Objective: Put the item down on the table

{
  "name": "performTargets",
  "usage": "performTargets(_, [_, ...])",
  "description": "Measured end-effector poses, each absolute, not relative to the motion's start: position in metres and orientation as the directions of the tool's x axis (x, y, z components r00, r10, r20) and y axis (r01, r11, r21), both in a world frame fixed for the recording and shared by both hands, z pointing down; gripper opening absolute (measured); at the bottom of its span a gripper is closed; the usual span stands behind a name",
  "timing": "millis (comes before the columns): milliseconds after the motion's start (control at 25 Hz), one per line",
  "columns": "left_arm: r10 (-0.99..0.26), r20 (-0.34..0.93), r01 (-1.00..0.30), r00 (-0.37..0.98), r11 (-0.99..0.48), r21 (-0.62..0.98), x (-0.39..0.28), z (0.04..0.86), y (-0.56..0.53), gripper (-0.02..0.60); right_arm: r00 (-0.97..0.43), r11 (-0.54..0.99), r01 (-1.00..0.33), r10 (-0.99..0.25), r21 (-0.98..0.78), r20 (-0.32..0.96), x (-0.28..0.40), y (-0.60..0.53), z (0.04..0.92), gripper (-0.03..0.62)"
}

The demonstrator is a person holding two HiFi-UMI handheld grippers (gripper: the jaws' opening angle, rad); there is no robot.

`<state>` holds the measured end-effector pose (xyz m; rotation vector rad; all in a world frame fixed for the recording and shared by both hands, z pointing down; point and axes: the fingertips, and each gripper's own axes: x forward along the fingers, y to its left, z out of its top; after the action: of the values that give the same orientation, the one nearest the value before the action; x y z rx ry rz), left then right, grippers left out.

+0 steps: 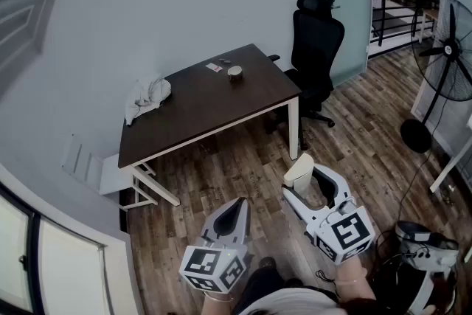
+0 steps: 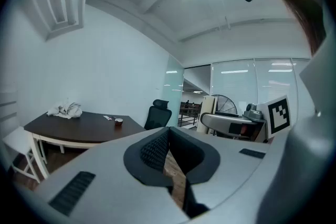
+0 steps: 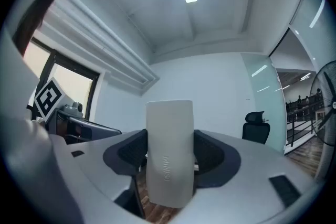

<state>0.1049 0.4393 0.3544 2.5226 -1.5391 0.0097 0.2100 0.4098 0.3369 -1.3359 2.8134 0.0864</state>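
My right gripper (image 1: 304,181) is shut on a white oblong case (image 1: 299,172), held upright between its dark pads; in the right gripper view the white case (image 3: 169,153) fills the gap between the jaws. My left gripper (image 1: 237,210) hangs beside it, jaws shut with nothing between them, as the left gripper view (image 2: 167,150) also shows. Both grippers are over the wooden floor, well short of the dark brown table (image 1: 199,103), which stands by the wall ahead.
On the table lie a crumpled white cloth (image 1: 147,97), a small round cup (image 1: 234,72) and a small card (image 1: 213,67). A black office chair (image 1: 315,48) stands at its right end. A floor fan (image 1: 442,63) is at the far right.
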Motion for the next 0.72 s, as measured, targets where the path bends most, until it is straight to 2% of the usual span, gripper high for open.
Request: performTargets(720, [-0.855,0.075,-0.854,0.514,-0.501,0.145,0.056,0.359,0.34,0.02,-0.617,0.618,-0.787,-0.786,-0.001,-0.024,0.162,0.311,0.352,0.282])
